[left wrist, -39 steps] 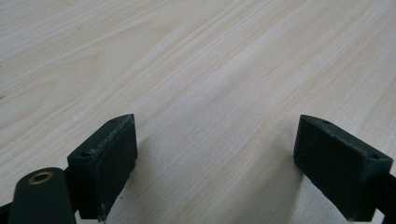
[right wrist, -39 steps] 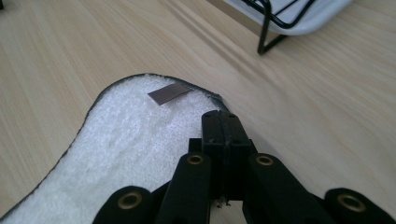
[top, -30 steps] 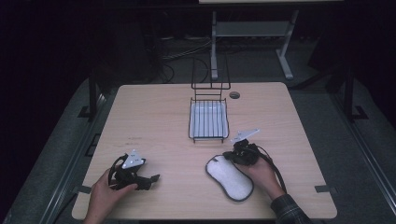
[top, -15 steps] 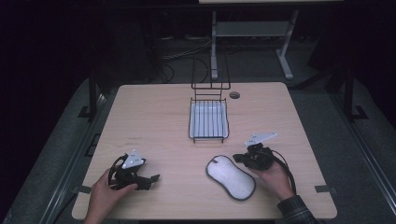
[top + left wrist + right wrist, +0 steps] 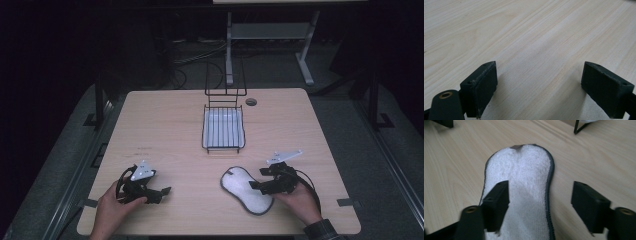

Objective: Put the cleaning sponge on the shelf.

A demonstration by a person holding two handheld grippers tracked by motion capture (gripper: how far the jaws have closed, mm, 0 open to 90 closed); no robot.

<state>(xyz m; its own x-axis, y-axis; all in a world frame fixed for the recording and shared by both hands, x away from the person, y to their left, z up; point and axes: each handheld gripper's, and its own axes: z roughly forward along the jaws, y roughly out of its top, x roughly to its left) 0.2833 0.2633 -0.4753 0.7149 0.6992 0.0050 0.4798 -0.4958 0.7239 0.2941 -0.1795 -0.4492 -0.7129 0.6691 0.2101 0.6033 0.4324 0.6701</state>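
My right gripper (image 5: 256, 185) has just been opening its jaws, and they now stand apart with nothing pinched; in the right gripper view one jaw hangs over the white pad (image 5: 524, 187) and the other over bare wood beside its dark edge, so the pad is released and lies flat. I count one such pad (image 5: 246, 190), near the front edge of the table (image 5: 170, 130), right of centre, just in front of the wire rack (image 5: 223, 130); one rack, with one pale tray inside it, stands at the middle. My left gripper (image 5: 162, 192) rests at the front left, well apart from the pad, jaws wide and empty over plain wood (image 5: 536, 50); two grippers, two hands.
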